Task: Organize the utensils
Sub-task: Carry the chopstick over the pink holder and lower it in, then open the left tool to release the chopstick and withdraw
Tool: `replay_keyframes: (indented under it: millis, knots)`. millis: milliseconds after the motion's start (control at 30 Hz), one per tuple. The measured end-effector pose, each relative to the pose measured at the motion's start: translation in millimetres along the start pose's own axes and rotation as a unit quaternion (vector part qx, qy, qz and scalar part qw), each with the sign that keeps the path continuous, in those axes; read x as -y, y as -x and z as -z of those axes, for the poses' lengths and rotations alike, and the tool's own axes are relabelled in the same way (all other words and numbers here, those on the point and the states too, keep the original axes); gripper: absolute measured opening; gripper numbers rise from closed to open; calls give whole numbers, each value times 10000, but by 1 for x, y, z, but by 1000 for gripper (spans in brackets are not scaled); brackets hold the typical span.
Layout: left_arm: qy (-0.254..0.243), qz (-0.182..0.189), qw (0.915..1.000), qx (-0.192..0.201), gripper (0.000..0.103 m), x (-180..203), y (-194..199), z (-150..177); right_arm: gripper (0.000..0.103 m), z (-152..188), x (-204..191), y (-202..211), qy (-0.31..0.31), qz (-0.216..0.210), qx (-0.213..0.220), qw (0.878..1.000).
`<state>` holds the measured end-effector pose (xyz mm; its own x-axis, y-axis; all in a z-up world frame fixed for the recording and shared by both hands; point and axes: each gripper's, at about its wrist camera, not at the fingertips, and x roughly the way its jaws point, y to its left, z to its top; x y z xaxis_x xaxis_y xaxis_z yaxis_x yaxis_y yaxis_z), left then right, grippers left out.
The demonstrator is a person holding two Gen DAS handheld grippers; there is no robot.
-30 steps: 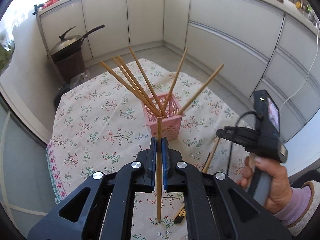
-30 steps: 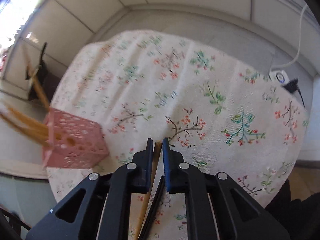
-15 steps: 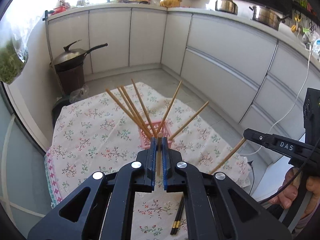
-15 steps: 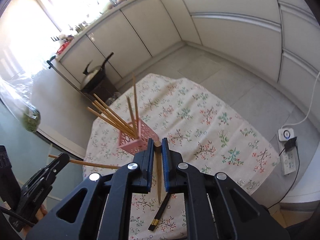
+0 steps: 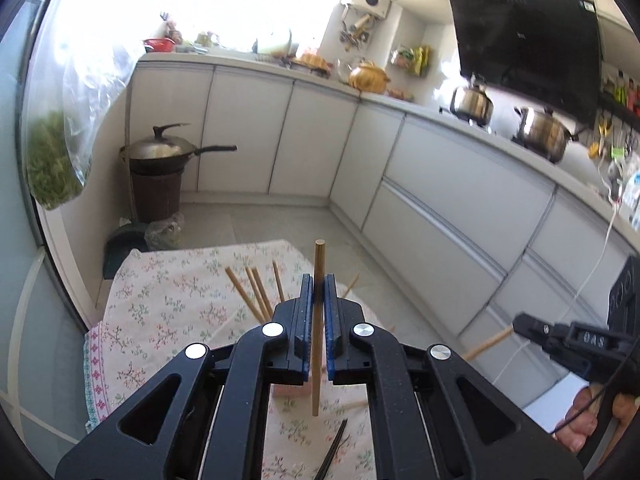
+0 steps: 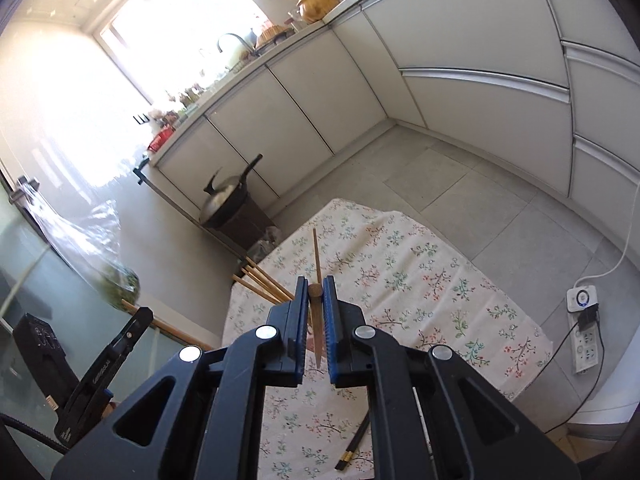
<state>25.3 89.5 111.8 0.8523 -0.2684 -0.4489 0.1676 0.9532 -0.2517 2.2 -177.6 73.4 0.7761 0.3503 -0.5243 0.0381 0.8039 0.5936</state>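
From the left wrist view, the left tongs (image 5: pixel 319 294) are clamped narrow on a wooden chopstick (image 5: pixel 318 320), held upright so that its lower tip hangs free above the floral cloth of the counter (image 5: pixel 160 304). That vertical hold looks chosen so the stick can drop straight down into the pink basket (image 5: pixel 290 390), of which only a sliver shows below the tongs, almost directly under the stick. Several other wooden chopsticks (image 5: pixel 256 294) fan out of it just beyond the tongs' left side. A dark pair of chopsticks (image 5: pixel 334 454) lies flat on the cloth nearer the camera. At the right edge the right tongs (image 5: pixel 520 326) pinch a second wooden stick (image 5: pixel 486 344) near its end.

From the right wrist view, the right tongs (image 6: pixel 315 294) are likewise narrow on their wooden stick (image 6: pixel 317 332), which runs down between the jaws, butt end up. The basket itself is hidden behind them; the standing chopsticks (image 6: pixel 260 278) poke out just to the left, so the holder seems close beneath. The dark pair (image 6: pixel 354 446) rests on the cloth at lower right. The left tongs (image 6: pixel 138 316) appear at the left edge with their stick (image 6: pixel 180 334).
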Motion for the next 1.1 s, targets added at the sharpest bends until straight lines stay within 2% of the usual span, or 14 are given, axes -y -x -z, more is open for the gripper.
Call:
replay_keyframes:
  millis: [167, 367, 400, 467, 600, 733, 967, 1033, 1100]
  knots:
    - [233, -162, 9993, 242, 5, -4, -15, -22, 8, -11, -4, 1, 72, -27, 3, 10000]
    - [326, -333, 9989, -1, 6, -11, -55, -25, 8, -26, -13, -10, 37, -145, -45, 9999]
    - [380, -380, 9985, -85, 9, -14, -63, -22, 8, -30, -16, -12, 41, -156, -27, 9999]
    - [585, -357, 9975, -192, 29, -25, -72, -19, 8, -36, -22, -17, 71, -147, 22, 9999]
    - [871, -385, 9955, -23, 35, -41, -62, -22, 8, -52, -32, -31, 85, -87, 128, 9998]
    - [1001, -460, 9938, 143, 47, -48, -48, -26, 8, -62, -39, -52, 135, 54, 49, 9999]
    - [1220, -350, 9919, 41, 47, -61, -54, -30, 8, -60, -48, -97, 303, 391, -166, 9986]
    - [1216, -288, 9921, -78, 47, -60, -58, -29, 13, -56, -50, -124, 438, 516, -457, 9967]
    - [1156, -281, 9928, -139, 47, -56, -61, -29, 14, -51, -43, -140, 179, 487, -655, 9965]
